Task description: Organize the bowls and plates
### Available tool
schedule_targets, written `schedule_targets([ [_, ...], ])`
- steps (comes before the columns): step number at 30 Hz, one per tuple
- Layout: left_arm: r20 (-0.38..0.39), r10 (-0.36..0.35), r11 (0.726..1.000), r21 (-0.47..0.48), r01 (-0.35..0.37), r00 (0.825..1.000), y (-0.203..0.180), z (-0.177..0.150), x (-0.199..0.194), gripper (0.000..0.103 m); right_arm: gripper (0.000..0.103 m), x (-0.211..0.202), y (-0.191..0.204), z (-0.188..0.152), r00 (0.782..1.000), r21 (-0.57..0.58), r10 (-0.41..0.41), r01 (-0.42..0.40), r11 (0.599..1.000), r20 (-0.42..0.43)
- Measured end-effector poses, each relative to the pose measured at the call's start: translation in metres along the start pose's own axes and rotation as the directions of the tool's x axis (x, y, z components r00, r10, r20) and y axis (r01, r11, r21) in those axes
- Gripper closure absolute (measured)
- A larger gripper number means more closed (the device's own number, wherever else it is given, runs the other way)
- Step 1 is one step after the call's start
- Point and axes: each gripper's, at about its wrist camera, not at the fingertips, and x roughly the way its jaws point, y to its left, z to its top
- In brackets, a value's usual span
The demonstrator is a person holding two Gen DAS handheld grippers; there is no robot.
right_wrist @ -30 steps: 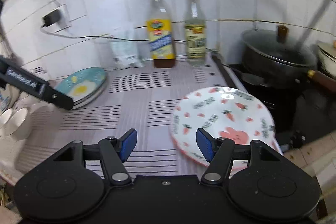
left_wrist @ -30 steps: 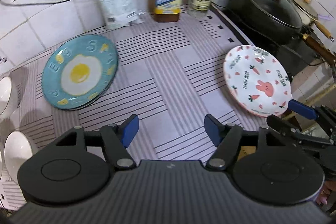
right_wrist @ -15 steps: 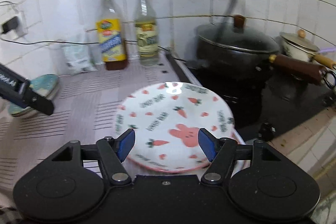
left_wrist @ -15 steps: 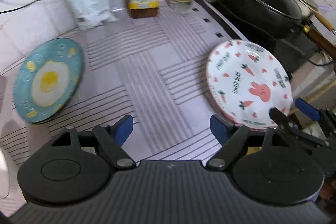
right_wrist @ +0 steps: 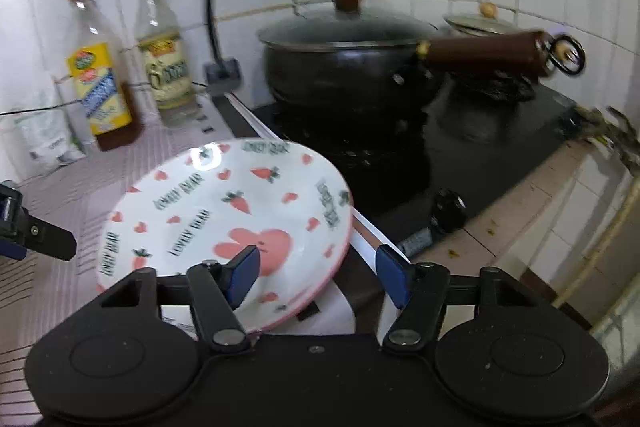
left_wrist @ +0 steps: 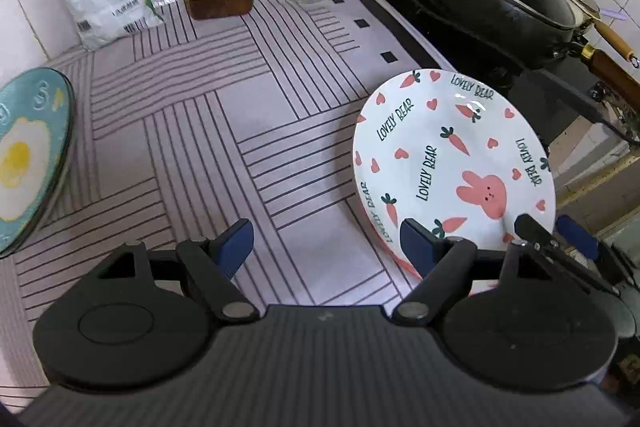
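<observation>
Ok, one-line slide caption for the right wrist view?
Open right gripper straddling the near rim of the bunny plate, black lidded pot behind.

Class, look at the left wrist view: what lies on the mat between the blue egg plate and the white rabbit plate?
Nothing: between the blue egg plate and the white rabbit plate only bare striped mat shows in the left wrist view.

Right claw (right_wrist: 318,273) closer to rabbit plate (right_wrist: 224,215)

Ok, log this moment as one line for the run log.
step: approach bunny plate | right gripper: open at its near rim | left gripper: open, empty | egg plate: untouched
</observation>
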Motion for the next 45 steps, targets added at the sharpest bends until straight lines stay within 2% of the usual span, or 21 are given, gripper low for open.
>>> schedule_targets([
  [4,-0.013,0.0,1.0,-0.007,0.0,1.0,0.0,0.001,0.017,0.024,0.042,0.007,-0.005,-0.003,1.0,0.055,0.011,-0.01,0.998,-0.024],
  [7,-0.021,-0.008,1.0,-0.008,0.008,1.0,0.001,0.002,0.027,0.025,0.049,0.011,-0.006,-0.004,0.999,0.058,0.027,-0.025,0.998,-0.035],
  [12,-0.03,-0.041,0.999,-0.005,0.04,0.999,-0.001,0.002,0.039,0.035,0.072,0.016,-0.006,-0.002,0.997,0.08,0.072,-0.07,0.994,-0.029],
  [15,-0.028,-0.068,0.998,0.017,0.068,0.997,-0.002,0.003,0.038,0.046,0.073,0.018,-0.015,-0.003,0.995,0.166,0.102,-0.099,0.981,-0.011],
  [17,-0.026,-0.088,0.996,0.008,0.088,0.996,0.0,0.003,0.038,0.049,0.08,0.02,-0.023,-0.005,0.992,0.225,0.127,-0.122,0.967,-0.007],
  [19,-0.021,-0.104,0.995,0.002,0.104,0.994,0.001,0.004,0.039,0.056,0.081,0.022,-0.027,-0.006,0.989,0.242,0.151,-0.147,0.959,0.001],
  [21,-0.022,-0.137,0.99,-0.014,0.137,0.99,0.002,0.006,0.04,0.069,0.081,0.024,-0.027,-0.007,0.987,0.241,0.16,-0.156,0.958,0.006],
  [24,-0.014,-0.133,0.991,-0.026,0.133,0.991,-0.002,0.007,0.042,0.075,0.081,0.026,-0.03,-0.007,0.985,0.255,0.175,-0.171,0.952,0.007],
  [29,-0.002,-0.092,0.996,0.002,0.092,0.996,-0.018,0.004,0.042,0.076,0.08,0.027,-0.03,-0.005,0.982,0.234,0.187,-0.181,0.955,-0.006],
  [31,-0.038,-0.073,0.997,-0.001,0.073,0.997,-0.02,0.008,0.043,0.076,0.08,0.028,-0.031,-0.002,0.981,0.225,0.194,-0.183,0.957,-0.027],
  [33,-0.071,-0.078,0.997,-0.019,0.077,0.994,-0.017,0.013,0.044,0.076,0.08,0.028,-0.029,0.002,0.979,0.2,0.199,-0.185,0.962,-0.049],
  [36,-0.065,-0.065,0.998,-0.009,0.064,0.996,-0.01,0.012,0.039,0.076,0.079,0.023,-0.026,0.001,0.972,0.167,0.228,-0.215,0.962,-0.061],
  [42,-0.104,-0.071,0.995,-0.073,0.064,0.992,0.019,-0.002,0.025,0.076,0.079,0.012,-0.005,-0.004,0.958,0.099,0.275,-0.267,0.959,-0.081],
  [45,-0.098,-0.044,0.997,-0.064,0.038,0.994,0.031,-0.011,0.013,0.076,0.079,0.008,0.008,-0.009,0.948,0.083,0.304,-0.297,0.951,-0.091],
])
